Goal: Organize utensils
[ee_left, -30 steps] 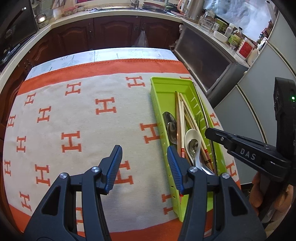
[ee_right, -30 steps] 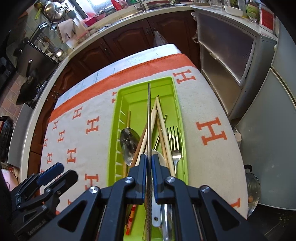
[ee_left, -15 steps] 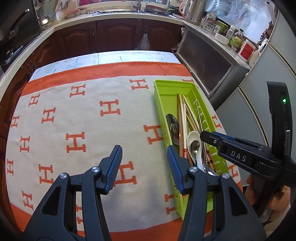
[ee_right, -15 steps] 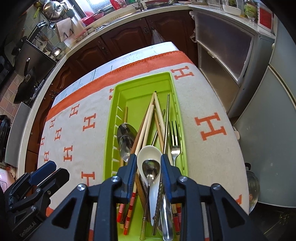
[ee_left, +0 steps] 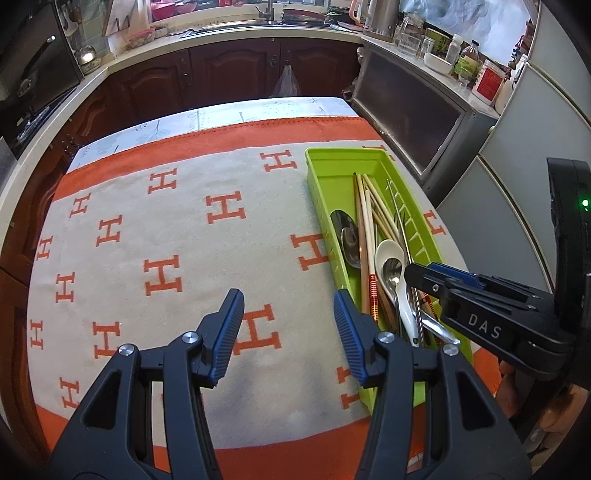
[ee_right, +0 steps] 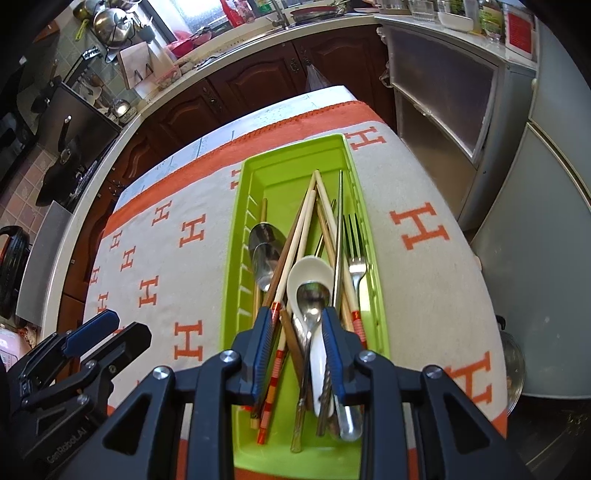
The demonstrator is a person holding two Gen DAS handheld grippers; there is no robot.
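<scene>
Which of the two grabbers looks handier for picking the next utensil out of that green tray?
The right gripper: its open jaws hang over the green tray, straddling the white spoon. The left gripper sits over bare cloth.

A home kitchen: wooden cabinets, sink faucet, fridge.

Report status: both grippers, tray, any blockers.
Left gripper open, empty, over the cloth beside the green tray. Right gripper open over the tray, straddling the white spoon. Utensils piled crossed in the tray; nothing blocking.

tray on cloth, right side | spoons, chopsticks, fork in tray
</scene>
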